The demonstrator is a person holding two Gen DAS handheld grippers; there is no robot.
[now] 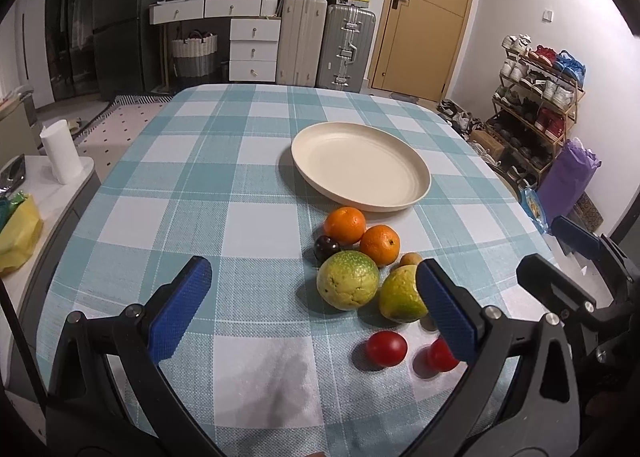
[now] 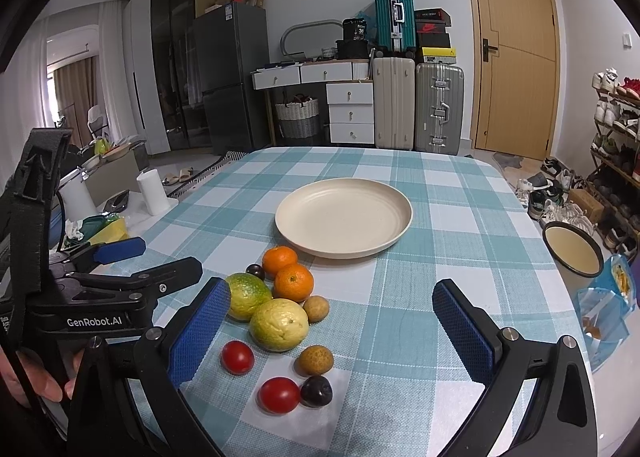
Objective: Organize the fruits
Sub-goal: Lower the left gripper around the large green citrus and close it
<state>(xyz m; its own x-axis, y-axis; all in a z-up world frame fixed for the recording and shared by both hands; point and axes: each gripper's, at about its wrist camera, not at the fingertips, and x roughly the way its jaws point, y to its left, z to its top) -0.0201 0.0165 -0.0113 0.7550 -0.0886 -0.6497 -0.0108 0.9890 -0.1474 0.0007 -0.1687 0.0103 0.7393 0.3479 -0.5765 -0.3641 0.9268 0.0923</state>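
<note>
Two oranges (image 2: 287, 269), touching, just short of the empty cream plate (image 2: 344, 217) on the checked surface (image 2: 440, 297). Nearer: two yellow-green citrus fruits (image 2: 279, 324) side by side, two red tomatoes (image 2: 279, 395), two dark plums (image 2: 316, 390), two small brown fruits (image 2: 315, 360). All loose in one cluster, none on the plate. Left gripper (image 1: 312, 313) low over the surface, fingers (image 1: 180, 309) spread wide, empty, right finger hiding part of one tomato. Right gripper (image 2: 344, 331) likewise wide open, holding nothing, its fingers (image 2: 464, 333) flanking the cluster. Beside the surface: enamel pot (image 2: 572, 249), paper roll (image 2: 152, 193).
</note>
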